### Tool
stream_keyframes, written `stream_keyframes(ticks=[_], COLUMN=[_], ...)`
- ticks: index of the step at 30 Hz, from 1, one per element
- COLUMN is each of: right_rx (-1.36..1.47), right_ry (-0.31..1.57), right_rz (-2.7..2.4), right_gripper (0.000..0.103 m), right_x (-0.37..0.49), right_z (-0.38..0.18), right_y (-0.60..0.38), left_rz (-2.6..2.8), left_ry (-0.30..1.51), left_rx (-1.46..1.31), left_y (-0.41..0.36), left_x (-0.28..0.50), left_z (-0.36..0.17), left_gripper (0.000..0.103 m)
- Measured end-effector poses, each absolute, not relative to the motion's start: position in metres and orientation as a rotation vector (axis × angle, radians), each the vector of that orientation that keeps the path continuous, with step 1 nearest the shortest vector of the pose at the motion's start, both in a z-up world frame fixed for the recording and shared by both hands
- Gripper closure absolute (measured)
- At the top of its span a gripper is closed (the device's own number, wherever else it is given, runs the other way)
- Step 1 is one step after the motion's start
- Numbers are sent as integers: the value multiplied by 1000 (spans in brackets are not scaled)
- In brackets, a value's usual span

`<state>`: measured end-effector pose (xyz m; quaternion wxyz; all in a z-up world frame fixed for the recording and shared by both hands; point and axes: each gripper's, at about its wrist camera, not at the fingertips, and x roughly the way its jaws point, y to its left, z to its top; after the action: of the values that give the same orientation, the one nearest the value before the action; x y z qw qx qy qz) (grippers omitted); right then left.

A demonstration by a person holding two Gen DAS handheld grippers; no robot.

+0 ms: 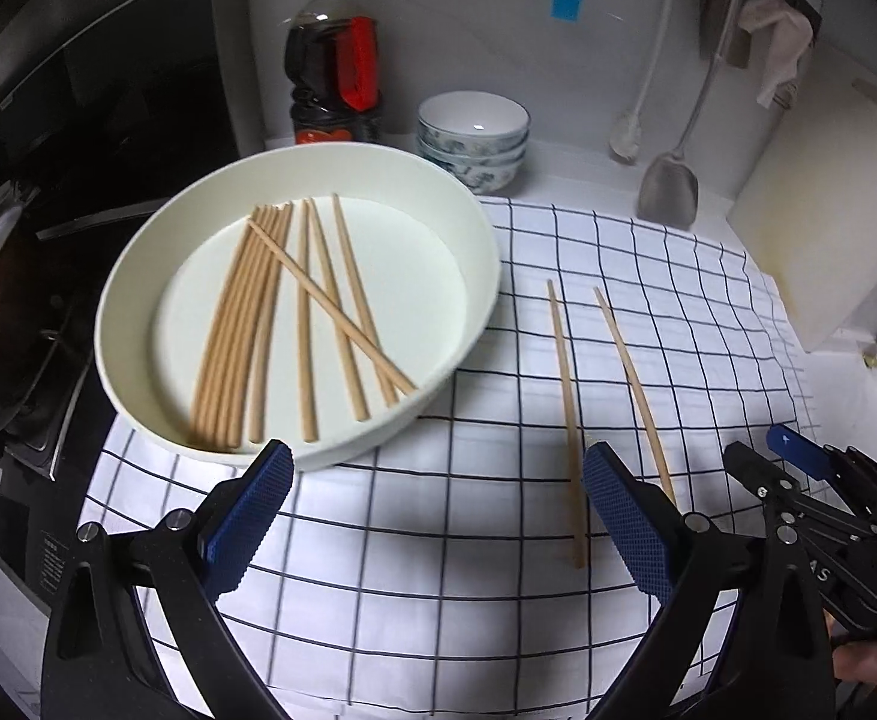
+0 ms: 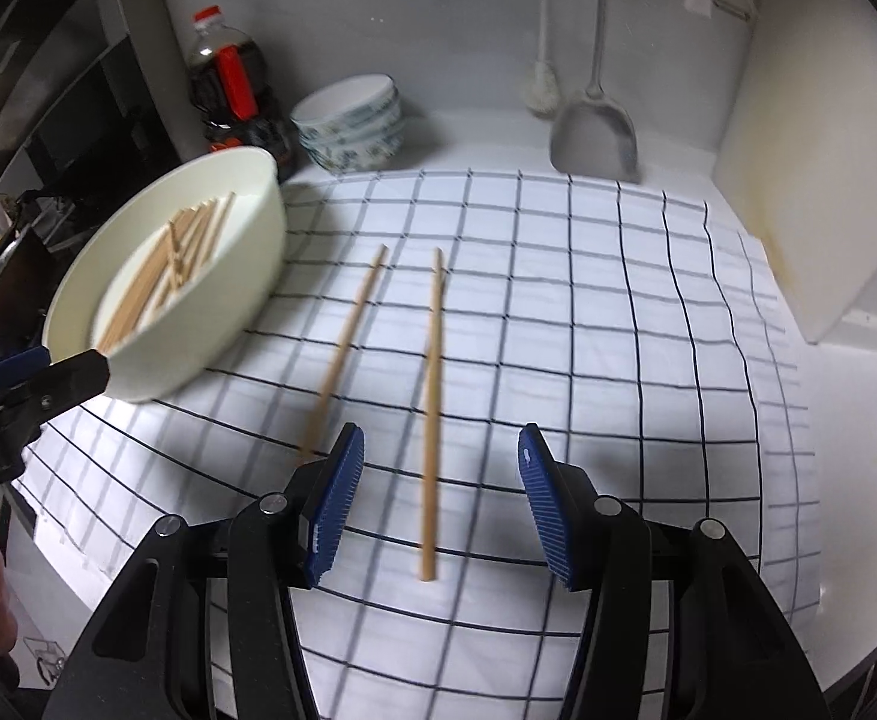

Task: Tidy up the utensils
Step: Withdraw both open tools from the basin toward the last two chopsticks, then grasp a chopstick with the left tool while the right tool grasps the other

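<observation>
A white bowl sits at the left of the checked cloth and holds several wooden chopsticks. Two more chopsticks lie on the cloth to its right: a left one and a right one. My left gripper is open wide just in front of the bowl, and the left chopstick's near end lies by its right finger. My right gripper is open over the right chopstick, which lies between the pads untouched.
A dark sauce bottle and stacked patterned bowls stand at the back wall. A metal spatula and a brush hang there. A white cutting board leans at the right. A stove is at the left.
</observation>
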<state>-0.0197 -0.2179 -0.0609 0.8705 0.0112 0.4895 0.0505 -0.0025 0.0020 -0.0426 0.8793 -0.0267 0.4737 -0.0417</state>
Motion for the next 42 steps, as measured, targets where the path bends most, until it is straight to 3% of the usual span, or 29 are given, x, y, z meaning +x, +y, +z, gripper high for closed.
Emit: stream_keyframes(ticks=[23, 25, 27, 28, 42], right_rx=[-43, -56, -98, -100, -82], right_ry=[1070, 1066, 1052, 1048, 1035], right_rz=[163, 161, 153, 158, 124], right_gripper=[52, 56, 70, 71, 72], right_x=[21, 21, 19, 18, 23], right_z=[-132, -134, -134, -134, -134], right_y=[-215, -214, -212, -214, -267], left_rz=[-80, -76, -75, -74, -63], left_ry=[1043, 1043, 1043, 1045, 1053], left_rx=[-11, -16, -20, -21, -6], left_y=[-39, -39, -41, -42, -83], left_x=[0, 1, 3, 4, 33], left_z=[-106, -107, -108, -109, -133], left_gripper=[8, 8, 8, 8, 8])
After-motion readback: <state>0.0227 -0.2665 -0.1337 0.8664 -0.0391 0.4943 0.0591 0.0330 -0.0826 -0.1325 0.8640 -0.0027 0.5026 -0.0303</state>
